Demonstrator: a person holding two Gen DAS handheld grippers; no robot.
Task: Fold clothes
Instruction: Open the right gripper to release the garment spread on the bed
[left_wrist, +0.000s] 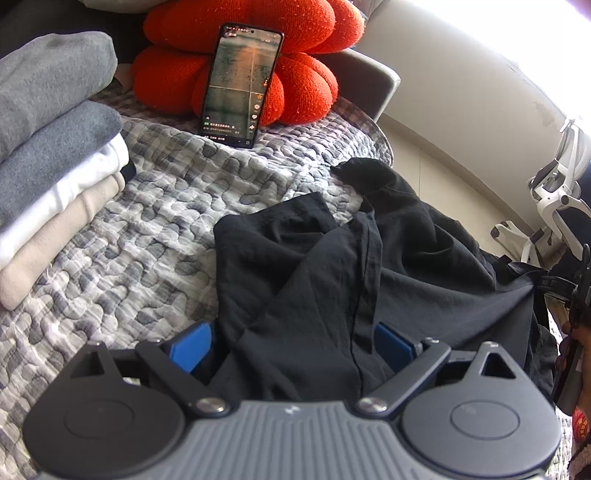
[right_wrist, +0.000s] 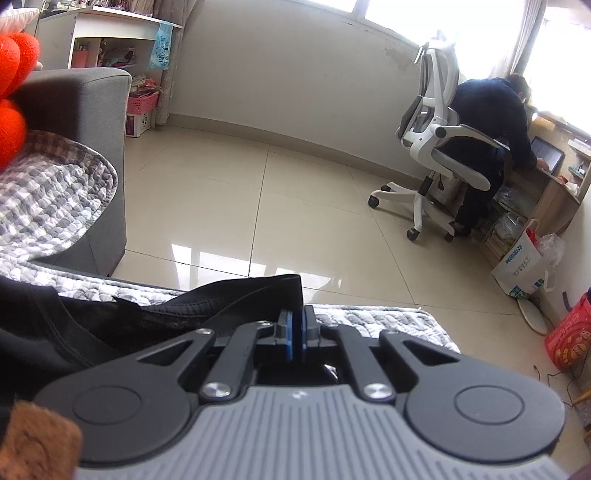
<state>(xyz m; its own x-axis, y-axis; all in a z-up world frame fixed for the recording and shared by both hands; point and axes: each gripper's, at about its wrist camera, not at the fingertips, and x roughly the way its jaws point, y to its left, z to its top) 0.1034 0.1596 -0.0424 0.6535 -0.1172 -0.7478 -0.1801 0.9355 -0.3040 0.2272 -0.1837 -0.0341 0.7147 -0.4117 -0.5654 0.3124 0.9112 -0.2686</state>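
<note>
While the black garment (left_wrist: 369, 258) lies crumpled over the lower middle and right of the left wrist view, spread on the grey patterned quilt (left_wrist: 155, 221), your left gripper (left_wrist: 291, 347) sits at the bottom centre with its blue pads wide apart and the cloth bunched between them; neither pad looks pressed against it. At the right edge of that view the garment is pulled up toward your right gripper (left_wrist: 576, 295), seen there only in part, with a bit of your hand below it.

The right wrist view tells you what the left cannot: your right gripper (right_wrist: 295, 336) has its blue pads nearly together, pinching a black band-like hem of the garment (right_wrist: 236, 295) at the lower centre, over the edge of the quilt (right_wrist: 48, 199). It points outward across the tiled floor (right_wrist: 258, 192), where a person (right_wrist: 487, 122) sits in a white office chair (right_wrist: 432, 147) at the upper right.

Only the left view shows the stack of folded clothes (left_wrist: 55, 147) at the left edge, grey on top, then white and beige, and the phone (left_wrist: 240, 85) propped upright against the red cushion (left_wrist: 295, 55) at the top.
</note>
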